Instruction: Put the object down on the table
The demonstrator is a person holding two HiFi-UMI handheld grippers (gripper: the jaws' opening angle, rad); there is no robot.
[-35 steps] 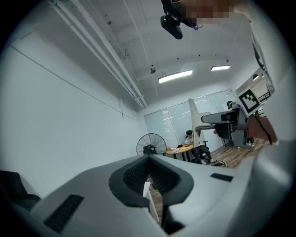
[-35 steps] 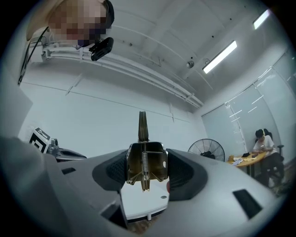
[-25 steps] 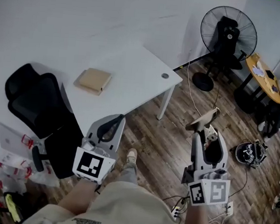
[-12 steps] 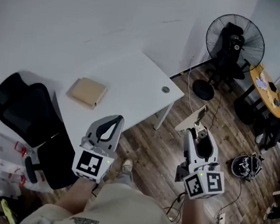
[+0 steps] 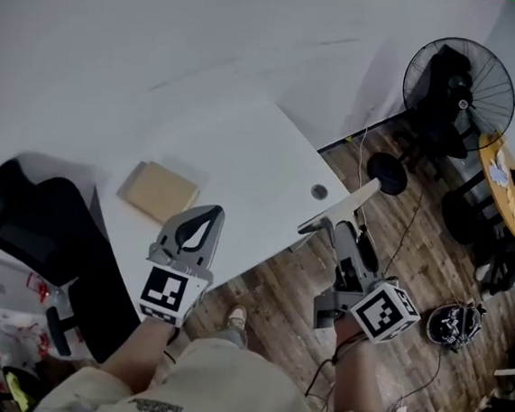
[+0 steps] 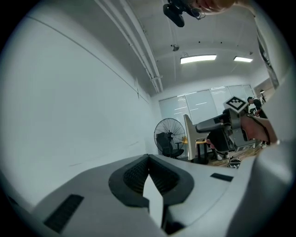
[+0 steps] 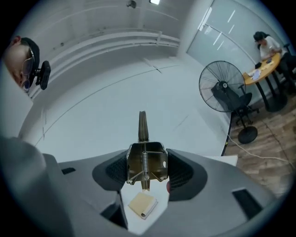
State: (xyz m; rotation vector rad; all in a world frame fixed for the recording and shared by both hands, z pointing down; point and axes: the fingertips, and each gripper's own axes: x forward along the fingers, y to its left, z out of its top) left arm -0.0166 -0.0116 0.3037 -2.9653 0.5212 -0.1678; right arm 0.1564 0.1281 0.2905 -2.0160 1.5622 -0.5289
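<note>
My right gripper [image 5: 330, 227] is shut on a flat pale board [image 5: 346, 204] with a metal spring clip. It holds the board in the air at the near right corner of the white table [image 5: 245, 145]. In the right gripper view the clip [image 7: 147, 163] sits pinched between the pads and the board's thin edge [image 7: 143, 126] points away. The left gripper view shows the board [image 6: 188, 137] standing at the right. My left gripper [image 5: 215, 213] is shut with nothing in it, over the table's front edge; its tips [image 6: 149, 158] touch.
A tan notebook [image 5: 157, 191] lies on the table, also seen below the right jaws [image 7: 142, 204]. A cable hole [image 5: 319, 191] is near the table's corner. A black chair [image 5: 29, 224] stands left. A fan [image 5: 459, 84], a round table [image 5: 512, 180] and cables are on the wooden floor at right.
Both grippers have moved from over the floor toward the table. The right gripper has rolled, so the board now lies flatter at the table's corner.
</note>
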